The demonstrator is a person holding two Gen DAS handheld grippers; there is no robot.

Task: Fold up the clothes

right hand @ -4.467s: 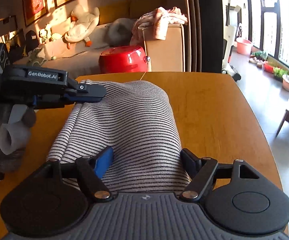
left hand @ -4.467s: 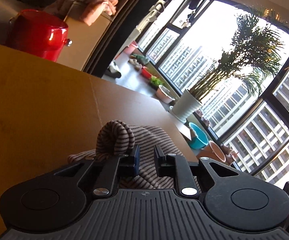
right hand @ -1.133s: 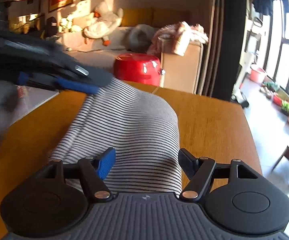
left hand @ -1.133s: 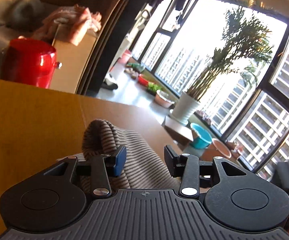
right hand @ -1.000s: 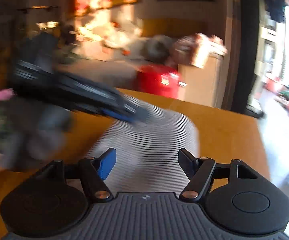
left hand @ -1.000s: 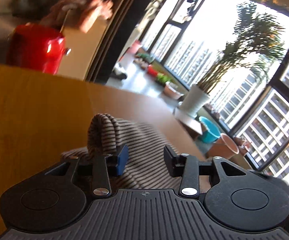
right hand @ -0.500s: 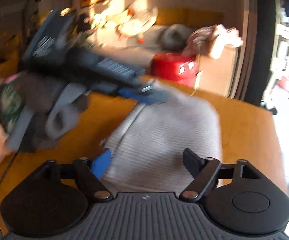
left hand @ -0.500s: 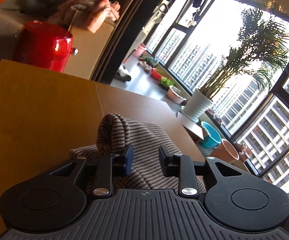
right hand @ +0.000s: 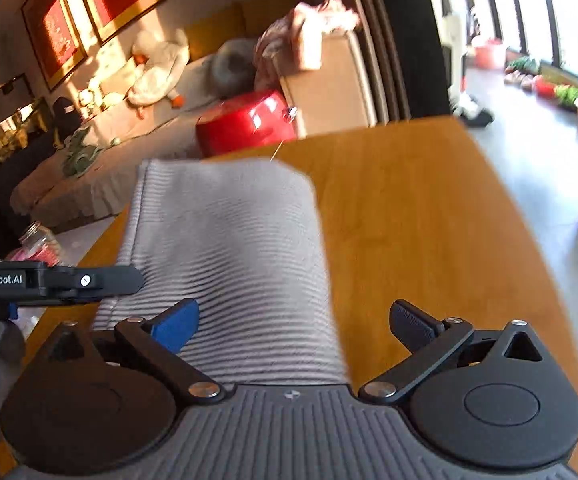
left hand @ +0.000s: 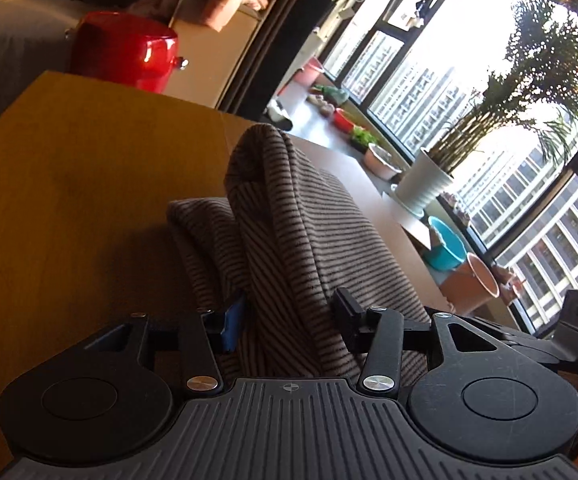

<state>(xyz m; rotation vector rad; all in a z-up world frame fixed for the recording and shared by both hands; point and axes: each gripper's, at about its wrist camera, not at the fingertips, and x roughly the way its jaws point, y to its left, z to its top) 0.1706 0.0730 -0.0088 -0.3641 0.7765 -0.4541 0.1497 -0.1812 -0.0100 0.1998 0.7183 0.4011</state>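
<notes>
The garment (left hand: 289, 232) is grey-beige with thin dark stripes, paler and blurred in the right wrist view (right hand: 225, 240); the tabletop (left hand: 89, 184) is warm amber wood; the left gripper (left hand: 289, 320) is black with one blue pad; the right gripper (right hand: 293, 326) is black likewise, one pad blue, one dark; the pot (left hand: 123, 56) is glossy red; the plant pot (left hand: 423, 188) is white; the basin (left hand: 447, 248) is turquoise.

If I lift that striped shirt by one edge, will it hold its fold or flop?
Probably flop: the striped shirt bunches into a soft hump between the left claw fingers. It looks like thin knit, so likely light. On the smooth wooden table it may slide rather than stay put.
</notes>
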